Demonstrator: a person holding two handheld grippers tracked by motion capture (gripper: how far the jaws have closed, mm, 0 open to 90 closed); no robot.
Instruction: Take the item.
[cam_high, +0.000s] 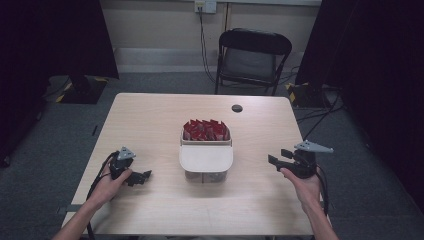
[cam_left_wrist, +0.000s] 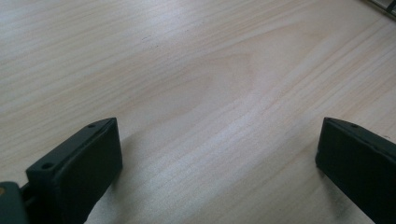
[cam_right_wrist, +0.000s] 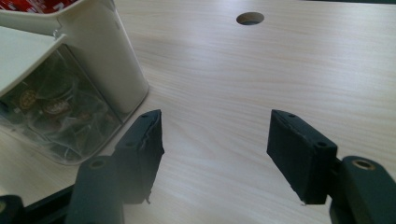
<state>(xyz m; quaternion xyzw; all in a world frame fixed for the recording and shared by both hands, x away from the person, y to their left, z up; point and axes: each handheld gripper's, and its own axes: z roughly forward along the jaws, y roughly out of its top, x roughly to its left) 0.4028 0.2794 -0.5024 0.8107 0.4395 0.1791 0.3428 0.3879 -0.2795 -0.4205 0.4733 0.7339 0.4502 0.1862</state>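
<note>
A: High view status?
B: The box (cam_high: 206, 155) stood mid-table (cam_high: 150, 115); both grippers idled beside it.
A: Left gripper (cam_left_wrist: 219, 163) view?
B: Jaws spread, empty, over bare wood.
A: Right gripper (cam_right_wrist: 215, 154) view?
B: Jaws spread; box near. Probably pre-approach; reaching comes next.

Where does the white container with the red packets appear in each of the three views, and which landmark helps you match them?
High view: the white container stands at the table's centre, between the two tools.
Left gripper view: not in it; bare wooden tabletop lies between the jaws.
Right gripper view: upper left corner, beside the left jaw.
Shared landmark: the round cable hole, also top centre in the right gripper view.
</note>
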